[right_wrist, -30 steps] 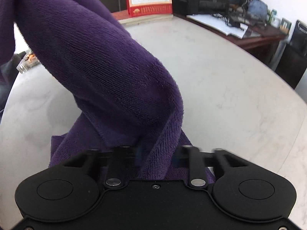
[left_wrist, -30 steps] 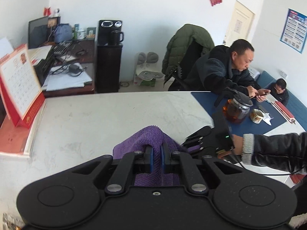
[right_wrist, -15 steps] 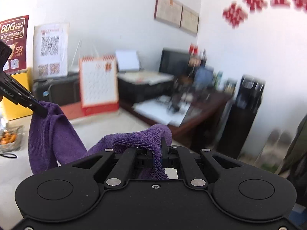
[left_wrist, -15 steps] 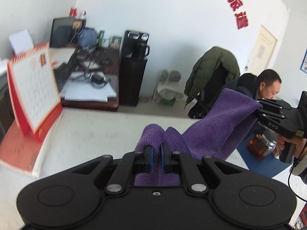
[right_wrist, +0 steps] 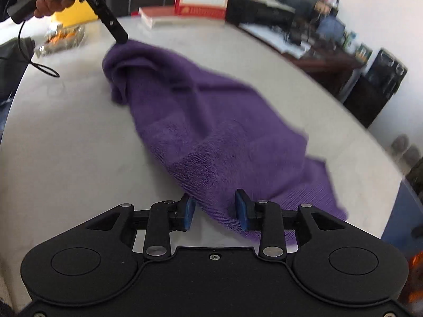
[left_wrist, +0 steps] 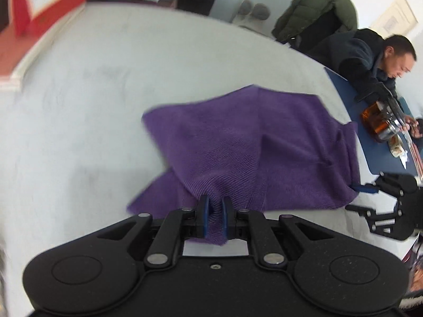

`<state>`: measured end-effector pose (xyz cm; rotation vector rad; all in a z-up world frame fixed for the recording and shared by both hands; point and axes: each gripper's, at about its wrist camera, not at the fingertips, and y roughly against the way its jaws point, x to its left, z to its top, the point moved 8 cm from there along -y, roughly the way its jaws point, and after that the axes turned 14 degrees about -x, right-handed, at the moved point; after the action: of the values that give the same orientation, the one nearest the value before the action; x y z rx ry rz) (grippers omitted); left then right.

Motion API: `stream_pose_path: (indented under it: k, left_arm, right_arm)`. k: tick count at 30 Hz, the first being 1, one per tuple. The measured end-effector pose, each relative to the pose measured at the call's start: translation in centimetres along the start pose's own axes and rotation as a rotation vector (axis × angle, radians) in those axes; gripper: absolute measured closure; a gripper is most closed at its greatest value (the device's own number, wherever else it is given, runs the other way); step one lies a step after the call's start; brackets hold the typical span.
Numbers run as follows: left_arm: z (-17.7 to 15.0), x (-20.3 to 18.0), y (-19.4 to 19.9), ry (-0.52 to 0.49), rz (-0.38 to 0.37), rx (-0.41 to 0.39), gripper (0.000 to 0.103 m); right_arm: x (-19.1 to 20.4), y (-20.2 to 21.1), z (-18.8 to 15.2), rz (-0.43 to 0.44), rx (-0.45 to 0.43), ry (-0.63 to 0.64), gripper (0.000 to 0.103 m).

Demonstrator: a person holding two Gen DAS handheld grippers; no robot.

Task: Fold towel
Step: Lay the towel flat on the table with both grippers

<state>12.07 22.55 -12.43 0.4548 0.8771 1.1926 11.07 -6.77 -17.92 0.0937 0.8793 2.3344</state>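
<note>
Left gripper pinches a corner of the purple towel tight between its blue pads, and I see the cloth spreading out rumpled across the white table ahead of it. My right gripper has its jaws spread apart, the towel's near edge lying loose between them, not clamped. Beyond the towel, a seated person leans over a blue mat with a glass teapot.
</note>
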Motion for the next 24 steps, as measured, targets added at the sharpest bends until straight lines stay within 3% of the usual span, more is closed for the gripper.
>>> stream_pose_path:
  k: [1, 2, 7, 10, 14, 17, 22, 24]
  left_arm:
    - [-0.3, 0.3, 0.6, 0.015, 0.005, -0.008, 0.095]
    - [-0.5, 0.5, 1.3, 0.022, 0.010, -0.017, 0.095]
    - [0.2, 1.0, 5.4, 0.016, 0.075, -0.091, 0.095]
    - [1.2, -0.4, 7.3, -0.002, 0.058, -0.151, 0.095]
    - [1.1, -5.5, 4.8, -0.091, -0.021, -0.145, 0.095]
    - [0.2, -9.3, 1.9, -0.192, -0.066, -0.119, 0.095]
    - [-0.6, -11.3, -2.0, -0.406, 0.017, -0.117, 0.094]
    - [-0.8, -11.1, -2.7, -0.454, 0.015, -0.106, 0.089]
  right_arm:
    - [0.7, 0.6, -0.5, -0.006, -0.001, -0.024, 0.056]
    - [1.0, 1.2, -0.6, -0.005, -0.009, -0.058, 0.053]
    - [0.0, 5.0, 1.3, 0.004, -0.092, -0.263, 0.048]
    - [-1.7, 7.2, 2.7, -0.044, -0.176, -0.330, 0.044]
    - [-3.5, 7.5, 4.8, -0.058, -0.278, -0.407, 0.040]
    - [-3.7, 4.6, 5.9, -0.061, -0.239, -0.355, 0.040]
    - [-2.4, 1.6, 5.8, -0.050, -0.161, -0.311, 0.040]
    - [-1.9, 1.3, 5.8, -0.044, -0.157, -0.316, 0.040]
